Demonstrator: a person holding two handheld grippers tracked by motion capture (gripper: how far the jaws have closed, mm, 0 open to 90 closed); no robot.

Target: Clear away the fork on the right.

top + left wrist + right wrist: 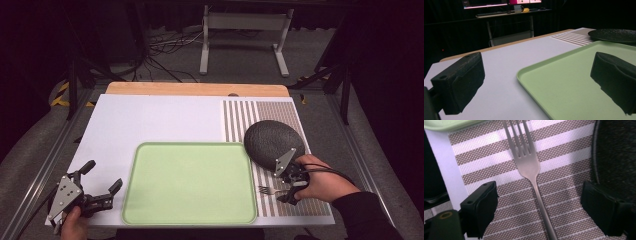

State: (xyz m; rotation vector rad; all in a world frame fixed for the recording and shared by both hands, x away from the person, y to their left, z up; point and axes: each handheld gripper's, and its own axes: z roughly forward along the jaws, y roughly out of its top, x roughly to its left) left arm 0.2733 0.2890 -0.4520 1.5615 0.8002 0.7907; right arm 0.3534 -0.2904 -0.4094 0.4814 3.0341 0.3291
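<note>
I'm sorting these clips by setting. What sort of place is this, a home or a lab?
Probably a lab or recording studio, not a home: black curtains surround the table, cables trail over the floor, and a desk with lit monitors stands behind. The tray, plate and fork look staged.

Trays: one, pale green tray (190, 183), near centre of the table.
Plates: one, dark round plate (272, 142), right of the tray, far end of the mat.
Forks: one, metal fork (531, 170), near right, on the mat.
Mats: one, striped placemat (240, 117), right side of the table.
Grippers: two, left gripper (102, 187) near left, right gripper (286, 187) near right.
</note>
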